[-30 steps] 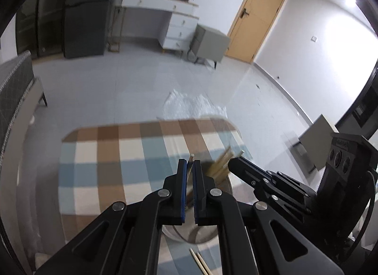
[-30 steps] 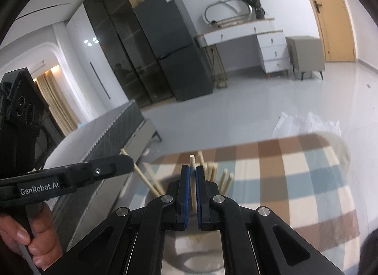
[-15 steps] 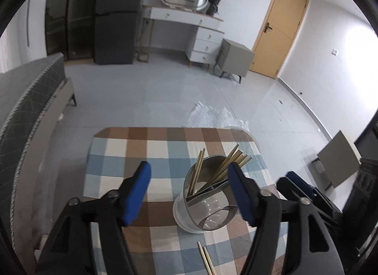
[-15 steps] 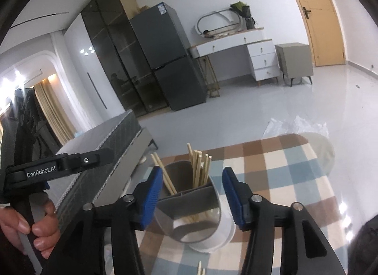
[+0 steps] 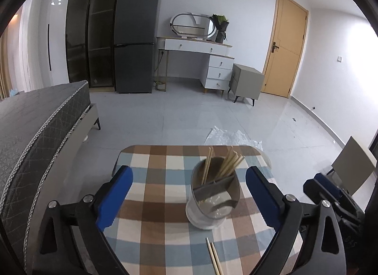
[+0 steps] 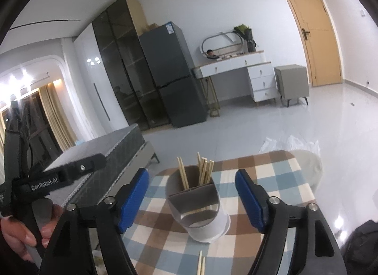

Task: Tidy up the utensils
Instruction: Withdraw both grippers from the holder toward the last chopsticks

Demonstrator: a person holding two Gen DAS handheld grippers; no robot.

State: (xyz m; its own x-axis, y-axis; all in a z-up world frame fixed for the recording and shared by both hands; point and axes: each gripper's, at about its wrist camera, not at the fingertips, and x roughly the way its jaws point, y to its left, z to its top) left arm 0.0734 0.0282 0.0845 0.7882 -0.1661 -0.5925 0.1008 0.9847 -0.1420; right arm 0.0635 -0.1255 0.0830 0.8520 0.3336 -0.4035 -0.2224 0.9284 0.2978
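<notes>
Checked tablecloth (image 5: pixel 156 206) carries a divided holder (image 5: pixel 213 200) standing upright with chopsticks (image 5: pixel 230 162) in its far compartments. Two loose chopsticks (image 5: pixel 215 258) run off the lower frame edge. Left gripper (image 5: pixel 189 194) and right gripper (image 6: pixel 191 195) are both opening, nothing pressed between their pads.

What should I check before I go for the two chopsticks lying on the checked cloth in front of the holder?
1. Left gripper carries nothing: ok, fingers opening, nothing between them.
2. Right gripper carries nothing: ok, opening too, nothing gripped.
3. Holder upright on the checked cloth: ok.
4. Earlier chopsticks seated in the holder's back compartments: ok.
5. Loose chopsticks reachable: ok, nothing lies over them.
6. Their full length in view: not ok, cut off by the frame edge.
</notes>
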